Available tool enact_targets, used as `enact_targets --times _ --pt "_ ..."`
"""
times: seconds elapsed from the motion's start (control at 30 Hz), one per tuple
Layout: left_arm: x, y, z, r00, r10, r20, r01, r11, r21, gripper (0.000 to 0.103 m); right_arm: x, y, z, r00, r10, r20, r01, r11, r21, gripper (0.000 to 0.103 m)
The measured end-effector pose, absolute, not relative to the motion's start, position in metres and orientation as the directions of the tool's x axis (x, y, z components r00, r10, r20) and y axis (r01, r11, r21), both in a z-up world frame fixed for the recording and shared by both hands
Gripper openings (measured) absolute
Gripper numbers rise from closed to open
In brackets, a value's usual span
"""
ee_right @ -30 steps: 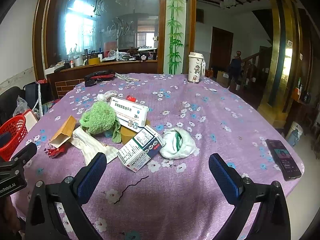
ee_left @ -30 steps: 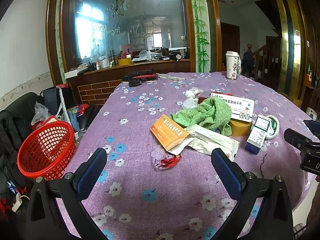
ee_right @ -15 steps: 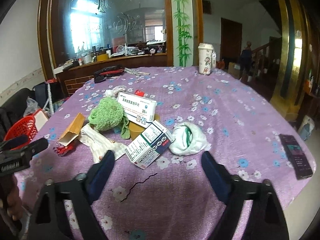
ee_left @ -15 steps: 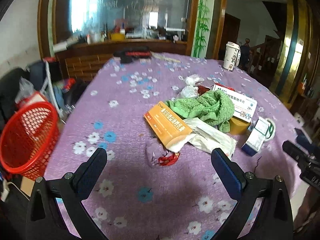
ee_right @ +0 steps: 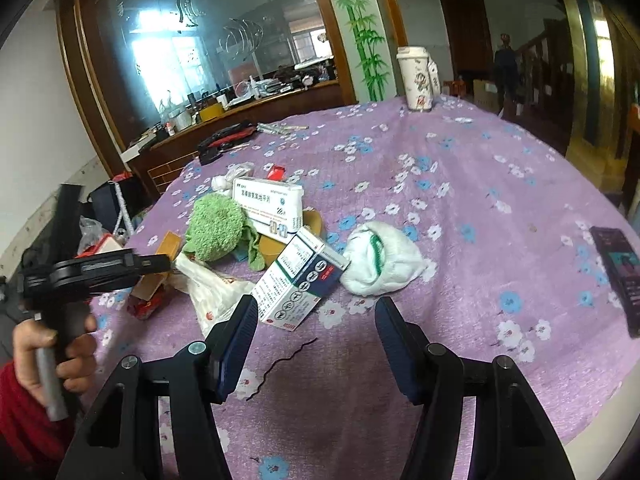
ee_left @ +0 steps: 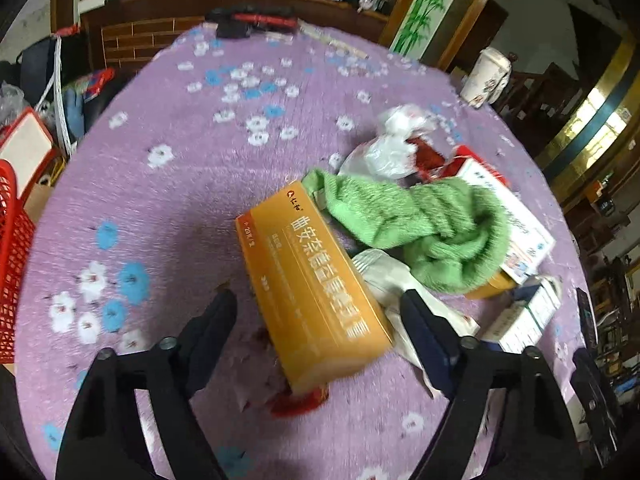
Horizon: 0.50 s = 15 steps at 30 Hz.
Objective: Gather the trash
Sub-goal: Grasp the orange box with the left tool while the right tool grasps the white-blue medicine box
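Note:
A pile of trash lies on the purple flowered tablecloth [ee_left: 180, 184]. My left gripper [ee_left: 320, 312] is open, its fingers either side of the near end of an orange medicine box [ee_left: 312, 292], not closed on it. A green cloth [ee_left: 424, 228], a white bag [ee_left: 404, 284] and white boxes [ee_left: 516, 216] lie behind it. A red wrapper [ee_left: 296, 404] lies under the box's near end. My right gripper [ee_right: 316, 320] is open and empty, just before a blue-and-white box [ee_right: 300, 280] and a crumpled white bag [ee_right: 380, 258]. The left gripper shows at the left of the right wrist view [ee_right: 160, 264].
A red basket [ee_left: 12, 264] stands off the table's left edge. A white cup [ee_right: 416, 78] stands at the far side, a dark phone [ee_right: 620, 276] lies near the right edge. A thin black cord [ee_right: 280, 364] lies between my right fingers. Black and red tools [ee_left: 252, 20] lie at the back.
My left gripper has moved forward and down to the orange box, which now sits between its fingers. My right gripper has moved closer to the blue-and-white box, its fingers narrower but open.

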<state>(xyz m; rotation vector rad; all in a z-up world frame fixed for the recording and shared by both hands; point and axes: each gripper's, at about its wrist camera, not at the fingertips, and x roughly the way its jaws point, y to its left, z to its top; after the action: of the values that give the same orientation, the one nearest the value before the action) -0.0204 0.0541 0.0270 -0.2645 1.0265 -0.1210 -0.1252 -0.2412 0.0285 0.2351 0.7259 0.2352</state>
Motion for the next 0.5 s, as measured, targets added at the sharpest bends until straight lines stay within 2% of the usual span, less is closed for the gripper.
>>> enact_targets --times 0.07,0.1,0.33,0.5 --pt "-0.015 0.053 0.025 0.524 -0.225 -0.821 -0.025 0.960 -0.279 0.077 -0.120 -0.238 0.026 0.709 0.312 -0.632 -0.135 0.940 0.313 0.065" --pt "-0.013 0.052 0.026 0.530 -0.211 -0.821 -0.025 0.964 -0.263 0.065 -0.116 -0.236 0.025 0.700 0.322 -0.638 -0.135 0.936 0.324 0.065" --pt "-0.008 0.060 0.023 0.540 -0.263 -0.800 -0.011 0.948 -0.319 0.056 -0.074 -0.232 0.004 0.624 0.382 -0.681 -0.052 0.890 0.452 0.065" --pt "-0.014 0.060 0.025 0.557 -0.283 -0.781 0.023 0.945 -0.326 0.053 -0.052 -0.231 -0.013 0.588 0.405 -0.700 -0.007 0.868 0.497 0.065"
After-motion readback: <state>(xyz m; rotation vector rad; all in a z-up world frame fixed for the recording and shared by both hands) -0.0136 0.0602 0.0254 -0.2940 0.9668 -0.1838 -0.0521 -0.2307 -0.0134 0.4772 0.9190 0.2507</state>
